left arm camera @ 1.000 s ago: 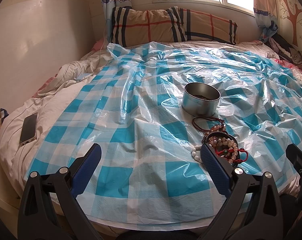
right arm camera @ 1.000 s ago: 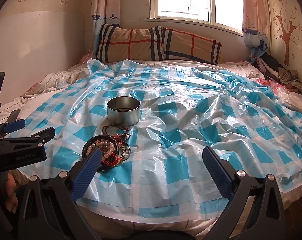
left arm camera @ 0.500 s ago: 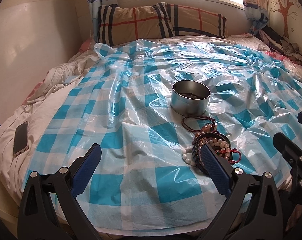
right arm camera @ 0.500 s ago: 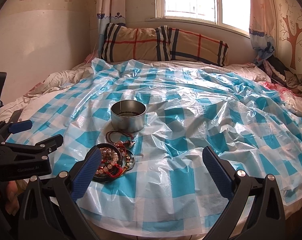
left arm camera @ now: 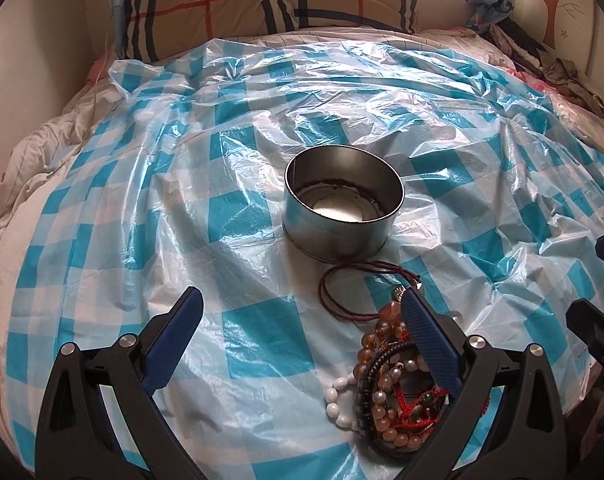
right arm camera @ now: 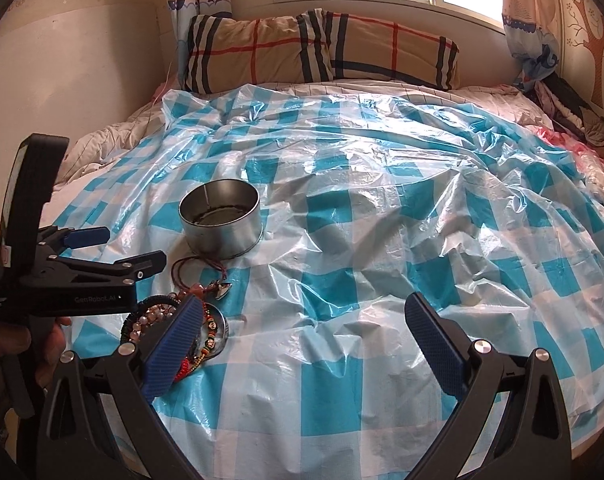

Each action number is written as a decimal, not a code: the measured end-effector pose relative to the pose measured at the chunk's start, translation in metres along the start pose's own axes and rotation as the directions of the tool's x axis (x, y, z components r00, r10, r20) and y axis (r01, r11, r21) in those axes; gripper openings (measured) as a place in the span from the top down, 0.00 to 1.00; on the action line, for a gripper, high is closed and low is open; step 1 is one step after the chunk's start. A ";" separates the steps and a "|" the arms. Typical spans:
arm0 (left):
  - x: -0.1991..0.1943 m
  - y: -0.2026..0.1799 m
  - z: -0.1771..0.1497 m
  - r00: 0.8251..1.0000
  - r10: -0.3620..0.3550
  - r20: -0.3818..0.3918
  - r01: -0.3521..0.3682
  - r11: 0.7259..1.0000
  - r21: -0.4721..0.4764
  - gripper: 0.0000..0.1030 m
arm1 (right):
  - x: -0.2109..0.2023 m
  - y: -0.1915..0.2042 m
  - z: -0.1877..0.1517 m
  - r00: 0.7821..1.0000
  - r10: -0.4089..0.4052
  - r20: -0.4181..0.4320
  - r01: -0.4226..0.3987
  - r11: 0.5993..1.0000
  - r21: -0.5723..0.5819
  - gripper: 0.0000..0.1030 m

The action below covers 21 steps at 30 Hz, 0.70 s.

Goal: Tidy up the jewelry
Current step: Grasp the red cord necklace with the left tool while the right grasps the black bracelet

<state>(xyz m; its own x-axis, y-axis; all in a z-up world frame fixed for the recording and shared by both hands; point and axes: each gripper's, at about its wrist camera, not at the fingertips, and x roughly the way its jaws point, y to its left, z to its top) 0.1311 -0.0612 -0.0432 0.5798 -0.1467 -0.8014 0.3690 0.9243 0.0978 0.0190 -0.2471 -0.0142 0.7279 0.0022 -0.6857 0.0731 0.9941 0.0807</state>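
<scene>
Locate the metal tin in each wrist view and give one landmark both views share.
Left wrist: the tin sits just right of centre on the checked sheet, beyond the cord necklace.
Right wrist: the tin sits left of centre, beyond the left gripper.
Shared landmark: the plaid pillow at the head of the bed, in both views.

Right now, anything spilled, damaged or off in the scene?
Mostly tidy. The tin stands upright with a dark ring of residue around its floor. A white bead bracelet hangs over the lid's edge onto the plastic sheet. Nothing looks damaged.
</scene>
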 end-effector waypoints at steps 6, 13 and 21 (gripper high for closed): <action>0.046 -0.015 0.012 0.996 -0.011 -0.087 0.017 0.998 0.063 0.23 | 0.012 -0.002 0.004 0.999 0.040 -0.034 -0.040 0.999 -0.010 0.06; 0.059 -0.028 0.009 0.991 -0.066 -0.114 0.077 0.993 0.092 0.84 | 0.029 0.013 -0.002 0.987 0.122 -0.103 -0.128 0.990 -0.059 0.06; 0.029 0.001 -0.006 0.989 -0.132 -0.069 0.130 0.991 -0.034 0.98 | 0.028 0.041 -0.013 0.948 0.258 -0.186 -0.286 0.948 -0.140 0.06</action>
<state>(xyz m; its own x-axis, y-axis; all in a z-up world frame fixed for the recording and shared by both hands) 0.1445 -0.0623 -0.0701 0.4745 -0.2433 -0.8459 0.4167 0.9086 -0.0276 0.0331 -0.2050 -0.0396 0.5822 0.2788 -0.7638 -0.2343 0.9571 0.1707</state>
